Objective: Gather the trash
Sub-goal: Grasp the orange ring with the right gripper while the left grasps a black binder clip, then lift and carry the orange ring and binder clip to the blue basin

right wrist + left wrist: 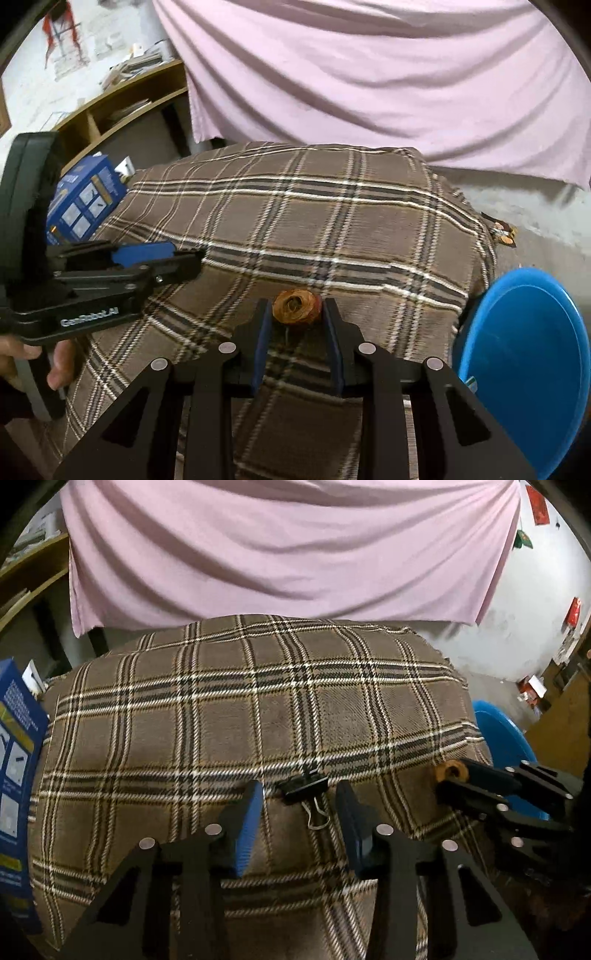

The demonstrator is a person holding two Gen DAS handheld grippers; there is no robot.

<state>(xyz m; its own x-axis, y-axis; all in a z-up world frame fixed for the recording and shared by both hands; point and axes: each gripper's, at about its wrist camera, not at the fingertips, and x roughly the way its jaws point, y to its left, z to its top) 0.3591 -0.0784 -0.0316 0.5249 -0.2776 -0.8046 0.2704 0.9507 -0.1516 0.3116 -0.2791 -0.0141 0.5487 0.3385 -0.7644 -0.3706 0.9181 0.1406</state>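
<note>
A black binder clip (302, 789) with a wire handle lies on the brown plaid cloth (221, 709). My left gripper (299, 795) hangs over it, open; its blue pads (248, 823) stand either side of the clip with a gap on both sides. In the right wrist view a small brown roll of twine (295, 306) sits between the fingertips of my right gripper (296, 308), whose pads press on its sides just above the cloth (295, 206). The left wrist view shows that right gripper (452, 781) at the right with the roll (451, 770) at its tip.
A blue plastic basin (524, 369) stands off the cloth's right edge, also visible as the basin (502, 738). A blue printed box (16, 760) is at the left edge. Pink fabric (280, 546) hangs behind. A wrapper (503, 233) lies on the floor. A hand (55, 363) holds the left gripper (173, 260).
</note>
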